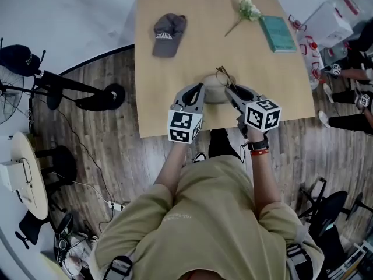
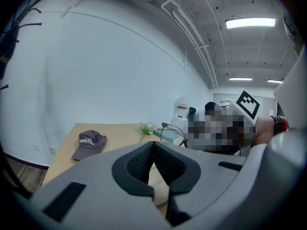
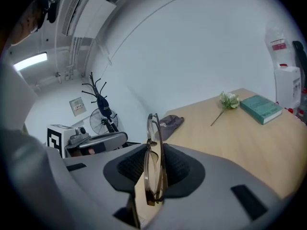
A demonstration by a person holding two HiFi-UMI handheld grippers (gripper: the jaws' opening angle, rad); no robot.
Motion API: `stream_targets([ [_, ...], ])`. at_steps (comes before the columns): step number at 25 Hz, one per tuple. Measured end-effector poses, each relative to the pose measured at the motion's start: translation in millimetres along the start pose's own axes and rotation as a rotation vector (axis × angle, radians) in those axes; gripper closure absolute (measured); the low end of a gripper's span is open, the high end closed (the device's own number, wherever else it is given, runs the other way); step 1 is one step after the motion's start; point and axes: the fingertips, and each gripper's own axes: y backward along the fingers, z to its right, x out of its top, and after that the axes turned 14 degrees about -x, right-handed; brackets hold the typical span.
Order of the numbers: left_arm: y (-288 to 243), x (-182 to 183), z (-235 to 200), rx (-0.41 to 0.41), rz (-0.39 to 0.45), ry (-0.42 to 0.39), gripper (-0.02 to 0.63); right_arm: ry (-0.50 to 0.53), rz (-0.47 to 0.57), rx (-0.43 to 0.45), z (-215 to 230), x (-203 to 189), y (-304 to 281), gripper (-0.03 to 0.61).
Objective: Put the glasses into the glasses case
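Note:
Thin brown-framed glasses [image 3: 153, 152] stand folded and upright between the pads of my right gripper [image 3: 153, 176], which is shut on them. In the head view the glasses [image 1: 224, 74] stick up above the right gripper [image 1: 228, 89] near the table's front edge. A grey rounded glasses case [image 1: 214, 92] lies on the table between the two grippers. My left gripper [image 1: 202, 88] is just left of the case. Its pads meet at the tips in the left gripper view [image 2: 153, 150], with nothing seen between them. The glasses [image 2: 172, 128] show beyond it.
On the wooden table [image 1: 175, 86] lie a grey cap [image 1: 169, 34] at the back left, a white flower sprig [image 1: 247, 7] and a teal book [image 1: 278, 32] at the back right. A fan [image 1: 11, 98] stands on the left. White bags [image 1: 332, 19] and seated people are on the right.

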Motion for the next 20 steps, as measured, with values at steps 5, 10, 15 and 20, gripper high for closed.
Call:
stream_targets([
  [5, -25, -10, -13, 0.015, -0.032, 0.008, 0.591, 0.07, -0.112, 0.109, 17, -2, -27, 0.463],
  [10, -44, -22, -24, 0.025, -0.052, 0.022, 0.591, 0.155, -0.229, 0.208, 35, -5, -48, 0.463],
  [15, -54, -28, -32, 0.04, -0.064, 0.037, 0.591, 0.26, -0.351, 0.271, 55, -14, -65, 0.462],
  [20, -56, -37, -43, 0.064, -0.079, 0.052, 0.591, 0.309, -0.458, 0.366, 60, -34, -80, 0.462],
])
